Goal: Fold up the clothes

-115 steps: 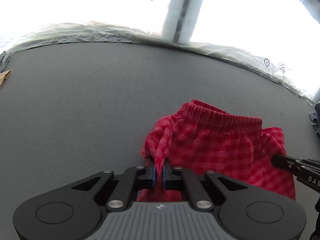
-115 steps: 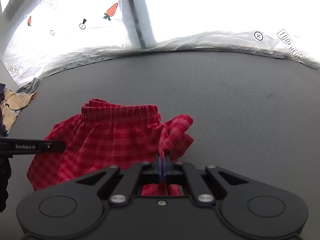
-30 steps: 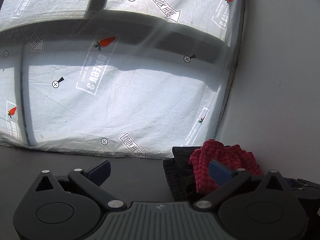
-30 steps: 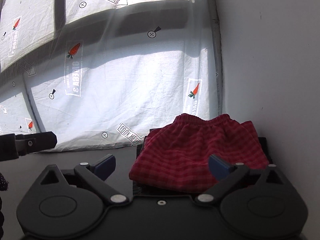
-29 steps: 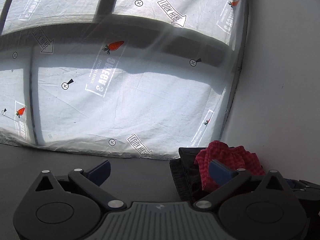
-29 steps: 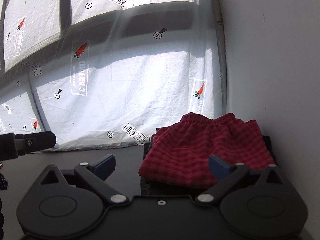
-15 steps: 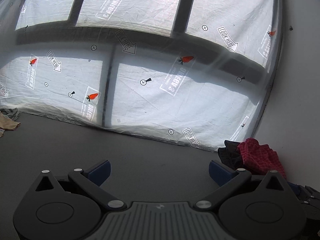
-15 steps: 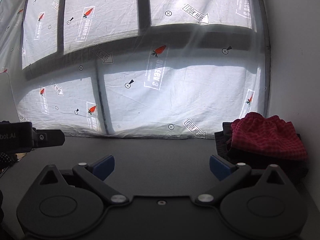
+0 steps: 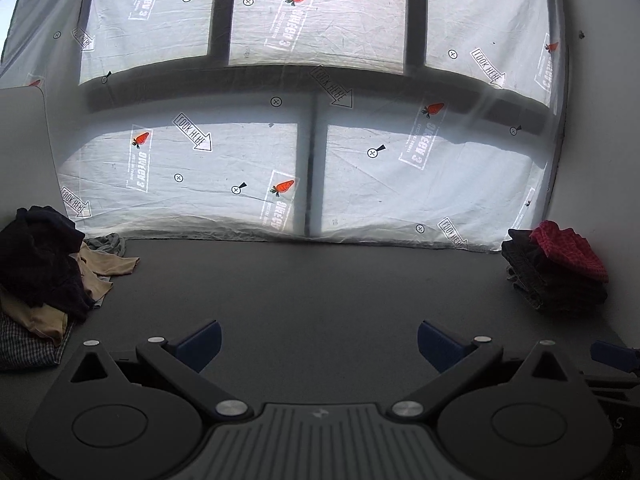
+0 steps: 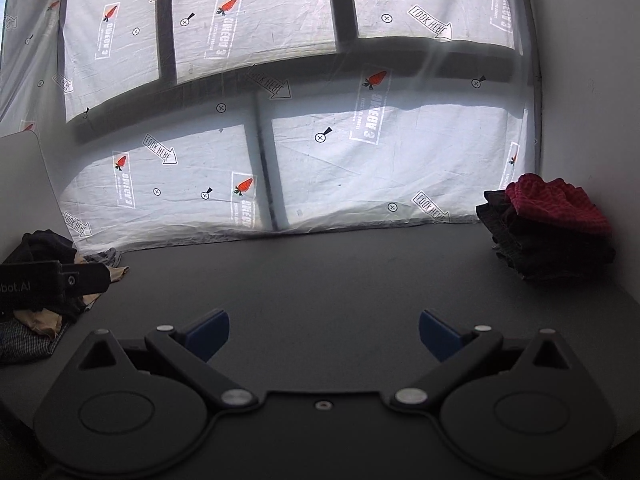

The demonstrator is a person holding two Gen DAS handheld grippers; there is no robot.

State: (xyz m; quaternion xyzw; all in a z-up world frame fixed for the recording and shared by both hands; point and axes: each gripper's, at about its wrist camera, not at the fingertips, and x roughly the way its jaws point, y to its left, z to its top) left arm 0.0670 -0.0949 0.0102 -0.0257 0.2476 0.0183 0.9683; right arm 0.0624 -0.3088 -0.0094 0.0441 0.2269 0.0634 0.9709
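Red checked shorts (image 10: 560, 208) atop dark folded stack (image 10: 552, 248), far right of wide-open right hand-held gripper (image 10: 324, 334)

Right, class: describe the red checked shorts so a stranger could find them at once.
Start at the grey table and follow it to its far right corner, where the window sheet meets the white wall. A stack of folded dark clothes sits there; the red checked shorts lie on top, the only bright red garment in sight.

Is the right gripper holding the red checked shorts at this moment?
No, the right gripper is open and empty; the red checked shorts lie on the dark stack.
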